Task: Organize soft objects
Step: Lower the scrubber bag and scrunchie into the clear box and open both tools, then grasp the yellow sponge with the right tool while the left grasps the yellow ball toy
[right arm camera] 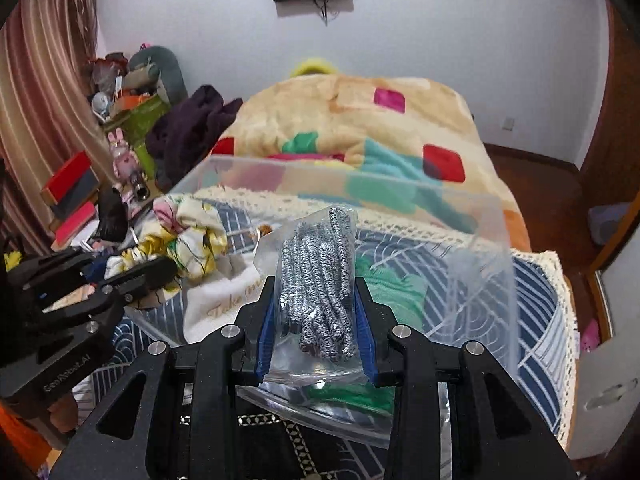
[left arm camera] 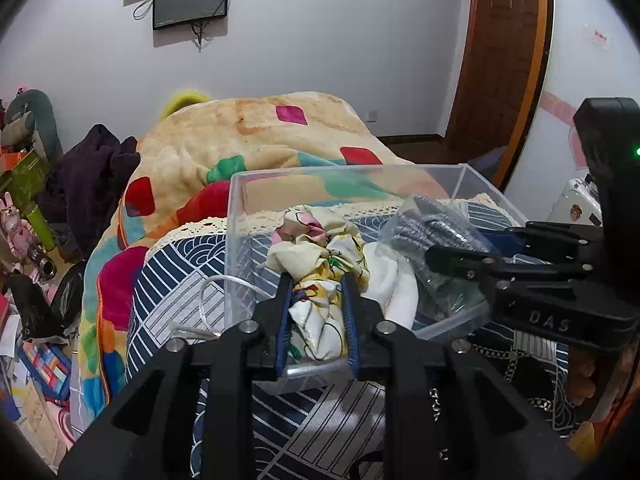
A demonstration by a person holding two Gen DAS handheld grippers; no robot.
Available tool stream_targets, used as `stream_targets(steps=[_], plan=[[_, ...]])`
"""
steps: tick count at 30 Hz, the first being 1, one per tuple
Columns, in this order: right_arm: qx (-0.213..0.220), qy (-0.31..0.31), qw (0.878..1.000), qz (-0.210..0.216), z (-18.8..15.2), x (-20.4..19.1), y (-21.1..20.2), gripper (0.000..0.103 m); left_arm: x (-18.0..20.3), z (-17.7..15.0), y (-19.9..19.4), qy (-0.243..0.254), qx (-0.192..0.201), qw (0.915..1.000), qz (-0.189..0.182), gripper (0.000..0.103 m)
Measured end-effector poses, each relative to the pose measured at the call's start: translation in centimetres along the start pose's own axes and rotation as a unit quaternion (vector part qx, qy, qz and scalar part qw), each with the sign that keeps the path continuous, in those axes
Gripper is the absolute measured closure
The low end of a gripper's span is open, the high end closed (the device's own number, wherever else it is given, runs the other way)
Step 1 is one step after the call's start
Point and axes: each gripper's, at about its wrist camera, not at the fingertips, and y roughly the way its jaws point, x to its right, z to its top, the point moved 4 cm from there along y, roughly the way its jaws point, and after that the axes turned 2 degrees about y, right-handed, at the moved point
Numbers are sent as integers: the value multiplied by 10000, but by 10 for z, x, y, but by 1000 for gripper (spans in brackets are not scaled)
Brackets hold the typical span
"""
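Note:
A clear plastic bin [left arm camera: 344, 172] [right arm camera: 460, 216] stands on the bed. My left gripper [left arm camera: 316, 280] is shut on a floral yellow-and-cream cloth [left arm camera: 320, 252] over the bin's near left side; it also shows in the right wrist view [right arm camera: 192, 232]. My right gripper [right arm camera: 316, 284] is shut on a clear bag of grey knitted gloves [right arm camera: 320, 276] above the bin; the bag shows in the left wrist view [left arm camera: 432, 228]. A white towel [left arm camera: 396, 280] [right arm camera: 224, 300] and green fabric [right arm camera: 384, 284] lie inside the bin.
The bin rests on a navy patterned sheet [left arm camera: 180, 280] with lace trim. A colourful fleece blanket [left arm camera: 260, 136] is piled behind it. A dark garment [left arm camera: 88, 168] and cluttered boxes and toys sit at the left. A wooden door [left arm camera: 500, 48] stands at the right.

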Motion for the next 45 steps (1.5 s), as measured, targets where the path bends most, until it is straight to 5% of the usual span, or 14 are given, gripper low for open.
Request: stream_targets(steps=[5, 9, 19, 22, 31, 39, 45], plan=[[-61, 64, 10000, 3, -7, 1, -1, 66, 0, -1, -7, 6, 101, 9999, -13, 59], [-48, 186, 9997, 169, -4, 6, -6, 53, 3, 0, -15, 18, 216, 9998, -3, 46], [569, 152, 9983, 41, -1, 6, -47, 45, 11, 3, -59, 2, 624, 9980, -120, 18], [787, 92, 9969, -14, -4, 4, -63, 35, 16, -1, -76, 72, 807, 9967, -92, 11], [1242, 169, 9921, -42, -27, 1, -102, 30, 32, -36, -104, 208, 724, 9968, -260, 5], [888, 164, 9959, -4, -69, -10, -96, 30, 34, -79, -100, 139, 285, 9989, -357, 5], [476, 212, 9986, 117, -101, -20, -79, 30, 46, -103, -91, 81, -59, 9974, -710, 23]])
